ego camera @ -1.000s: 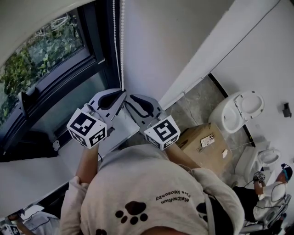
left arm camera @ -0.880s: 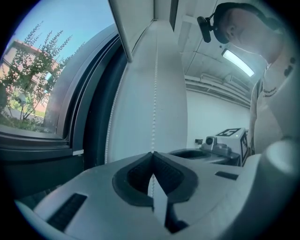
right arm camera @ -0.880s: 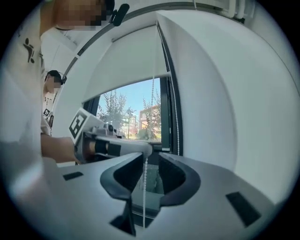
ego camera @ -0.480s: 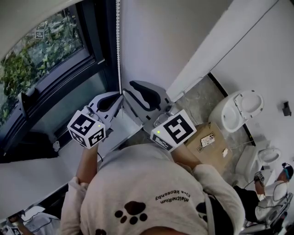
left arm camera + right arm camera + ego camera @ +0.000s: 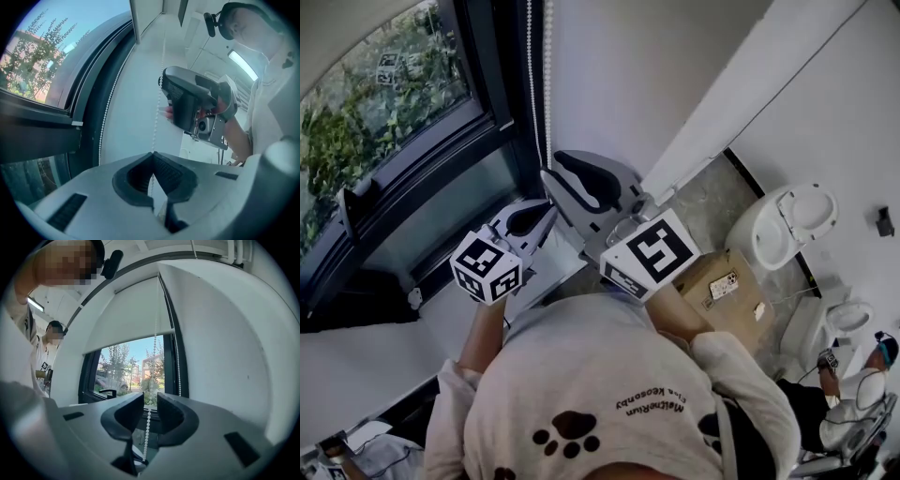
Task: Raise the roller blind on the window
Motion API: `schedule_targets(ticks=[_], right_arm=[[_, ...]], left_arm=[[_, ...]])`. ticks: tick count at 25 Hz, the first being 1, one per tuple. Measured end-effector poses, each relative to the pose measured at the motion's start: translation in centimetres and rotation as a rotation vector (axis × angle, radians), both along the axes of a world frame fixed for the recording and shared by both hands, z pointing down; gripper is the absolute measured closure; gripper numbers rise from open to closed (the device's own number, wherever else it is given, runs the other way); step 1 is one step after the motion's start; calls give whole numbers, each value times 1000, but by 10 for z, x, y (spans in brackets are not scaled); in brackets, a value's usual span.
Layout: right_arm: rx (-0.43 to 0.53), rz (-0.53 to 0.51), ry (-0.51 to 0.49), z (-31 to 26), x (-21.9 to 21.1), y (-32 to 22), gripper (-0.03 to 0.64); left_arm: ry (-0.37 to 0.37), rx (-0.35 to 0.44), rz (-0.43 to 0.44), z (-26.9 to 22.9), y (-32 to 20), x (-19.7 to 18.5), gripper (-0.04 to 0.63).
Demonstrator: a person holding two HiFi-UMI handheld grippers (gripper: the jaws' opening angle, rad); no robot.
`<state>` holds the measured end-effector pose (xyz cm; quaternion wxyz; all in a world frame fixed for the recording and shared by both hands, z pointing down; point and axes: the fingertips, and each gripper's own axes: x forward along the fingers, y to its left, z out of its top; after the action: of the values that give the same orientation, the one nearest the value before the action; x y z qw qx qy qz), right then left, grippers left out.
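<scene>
Head view: the left claw (image 5: 547, 210) sits low beside the window (image 5: 394, 122) and the right claw (image 5: 555, 169) is just above it, at about 1 o'clock from it. The chain (image 5: 548, 75) comes down from 12 o'clock along the wall edge in two strands and reaches both claws. Its long axis is vertical.

Left gripper view: the jaws of the left claw are pressed together, with one strand of the chain pinched at their tips. From there the strand goes straight up toward 12 o'clock and passes the right claw, which is at 1 o'clock. The other strand hangs free at 10 o'clock, close to the dark window frame.

Right gripper view: the jaws of the right claw stand apart. The same strand hangs in the gap between them, along the line from 12 to 6 o'clock, and the pads do not press on it. The blind (image 5: 126, 315) is at 11 o'clock. It covers the upper part of the glass, so I judge the raising is only partly done.

The right claw is the higher one and the chain is already inside its gap. It seems it only needs to close there before the next pull downward.
</scene>
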<state>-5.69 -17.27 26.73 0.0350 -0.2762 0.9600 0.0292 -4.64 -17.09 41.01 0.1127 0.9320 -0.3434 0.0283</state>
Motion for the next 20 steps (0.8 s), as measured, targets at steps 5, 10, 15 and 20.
schedule_targets(ticks=[5,10,15,20], right_arm=[[24,21,8,-10,-1,-5,569],[31,34,5,-19,-1,-9,574],[29,37,27,-18,-3,-7,605],[-6,33,66,-9,-4,-7,606]], left_arm=[[1,2,14,0,2,6,588],[5,5,22,0,3,9,588],[3,8,20,0,3,9,588],[-35,8,23,9,6,13,588]])
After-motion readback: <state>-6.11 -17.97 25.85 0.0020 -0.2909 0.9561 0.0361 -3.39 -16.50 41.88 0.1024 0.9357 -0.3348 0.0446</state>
